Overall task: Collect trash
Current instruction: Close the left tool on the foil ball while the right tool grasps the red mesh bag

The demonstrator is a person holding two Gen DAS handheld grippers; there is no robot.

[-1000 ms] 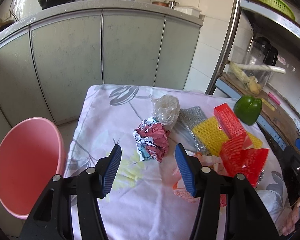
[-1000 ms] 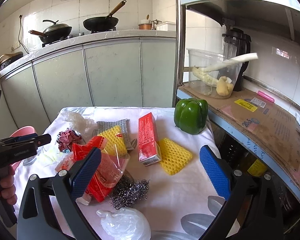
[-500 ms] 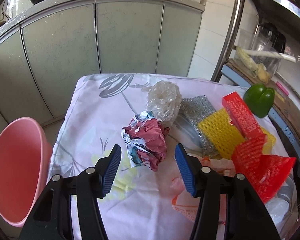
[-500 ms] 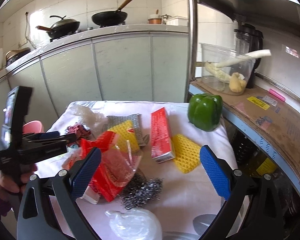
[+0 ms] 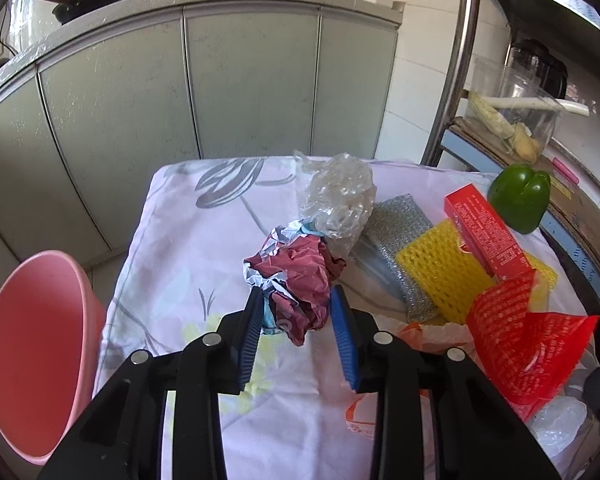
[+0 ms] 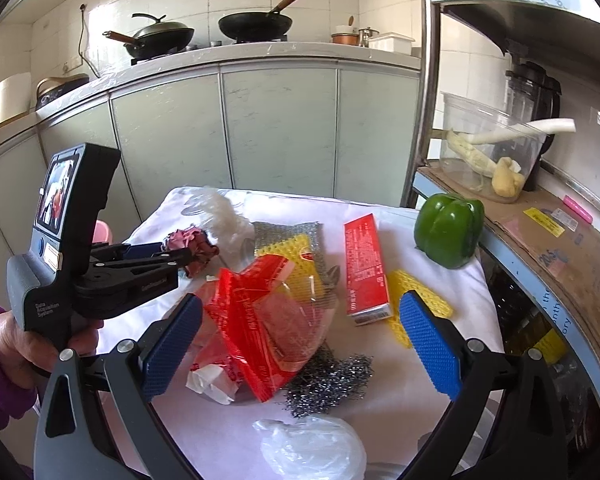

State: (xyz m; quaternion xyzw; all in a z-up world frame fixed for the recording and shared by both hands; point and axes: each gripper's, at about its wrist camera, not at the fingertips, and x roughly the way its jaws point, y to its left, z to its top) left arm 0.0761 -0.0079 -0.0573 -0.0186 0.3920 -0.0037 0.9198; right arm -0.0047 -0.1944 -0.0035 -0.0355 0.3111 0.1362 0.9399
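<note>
The left gripper [image 5: 296, 320] has just been closing, and its blue pads now pinch the crumpled wrapper [image 5: 296, 276] near the middle of the cloth-covered table [image 5: 172, 248]. The wrapper looks light, soft and crushable, so a squeeze across its bulk should hold. Farther right, the right gripper [image 6: 300, 344] hangs wide open and empty over a red plastic bag [image 6: 260, 316].

Layout relative to the boxed carton [image 6: 367, 268] on the table [image 5: 172, 248]: pepper [image 6: 449, 229] to its right; mesh sponge [image 5: 440, 268] and scouring pad [image 5: 396, 240] to its left; crumpled wrapper [image 5: 300, 276] farther left, clear bag [image 5: 338, 196] behind that; steel wool [image 6: 332, 380] in front; basin [image 5: 32, 352] beyond the table's left edge.
</note>
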